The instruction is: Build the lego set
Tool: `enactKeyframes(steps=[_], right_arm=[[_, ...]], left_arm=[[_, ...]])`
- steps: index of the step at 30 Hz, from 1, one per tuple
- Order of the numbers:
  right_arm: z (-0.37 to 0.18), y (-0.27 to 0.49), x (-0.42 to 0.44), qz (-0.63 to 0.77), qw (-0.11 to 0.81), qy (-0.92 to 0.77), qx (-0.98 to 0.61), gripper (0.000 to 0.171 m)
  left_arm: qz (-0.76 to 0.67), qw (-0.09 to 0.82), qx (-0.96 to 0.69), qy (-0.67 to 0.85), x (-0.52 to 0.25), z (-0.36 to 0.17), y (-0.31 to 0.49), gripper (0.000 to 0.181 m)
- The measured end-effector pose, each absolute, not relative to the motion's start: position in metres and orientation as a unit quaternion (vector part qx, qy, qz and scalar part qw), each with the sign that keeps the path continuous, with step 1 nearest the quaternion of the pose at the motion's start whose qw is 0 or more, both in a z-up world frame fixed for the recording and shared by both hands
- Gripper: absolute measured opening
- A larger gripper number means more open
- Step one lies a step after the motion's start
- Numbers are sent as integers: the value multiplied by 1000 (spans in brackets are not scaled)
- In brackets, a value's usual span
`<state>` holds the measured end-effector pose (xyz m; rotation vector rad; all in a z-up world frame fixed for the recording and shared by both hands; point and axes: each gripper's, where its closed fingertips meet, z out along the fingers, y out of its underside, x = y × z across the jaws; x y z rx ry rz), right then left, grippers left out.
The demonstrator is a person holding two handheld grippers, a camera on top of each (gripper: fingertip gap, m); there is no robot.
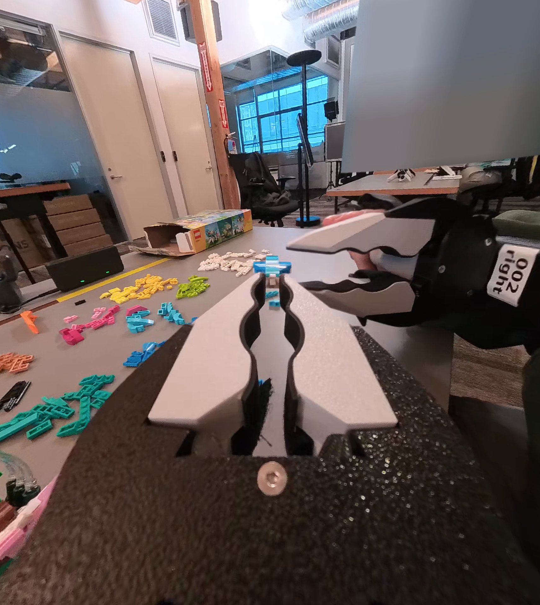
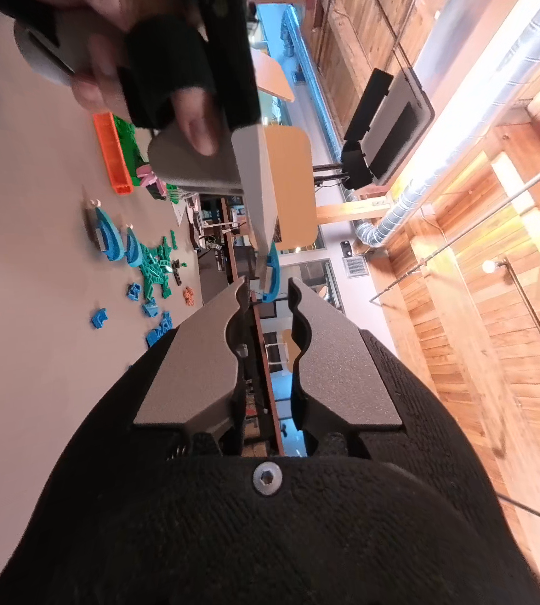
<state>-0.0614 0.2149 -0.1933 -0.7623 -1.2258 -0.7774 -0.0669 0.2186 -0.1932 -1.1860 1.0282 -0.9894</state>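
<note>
Sorted brick piles lay across the left of the counter. The left claw was nearly closed, pinching a small blue-and-white lego assembly at its tips, held above the counter. The right claw, just beside it, gaped partly open and empty. Judging by this, the piece should be held steady while the right claw approached squarely.

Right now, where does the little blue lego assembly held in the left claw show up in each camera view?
Left wrist view: the blue lego assembly sits just above centre, pinched at the tips of the left claw.
Right wrist view: it appears at centre, held by the left claw coming down from the top, just ahead of the open right claw.
Shared landmark: the teal brick pile on the table.
</note>
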Motion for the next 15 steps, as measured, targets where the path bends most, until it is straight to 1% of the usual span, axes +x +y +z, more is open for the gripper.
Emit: enactKeyframes(steps=[3,5,12,14,15], right_arm=[[-195,214,-64,-350,678,-553,-335,16],[-194,214,-63,-357,677,-552,-331,5],[-189,213,-66,-312,685,-547,-366,4],[-183,209,-66,-259,715,-526,-380,9],[-178,208,-65,-230,732,-511,-388,28]], left_arm=[[-436,593,-509,447,-65,-194,215,6],[-435,592,-508,449,-65,-195,215,6],[-443,597,-495,451,-67,-192,214,6],[-449,605,-476,453,-69,-187,211,6],[-443,618,-464,455,-71,-184,211,6]])
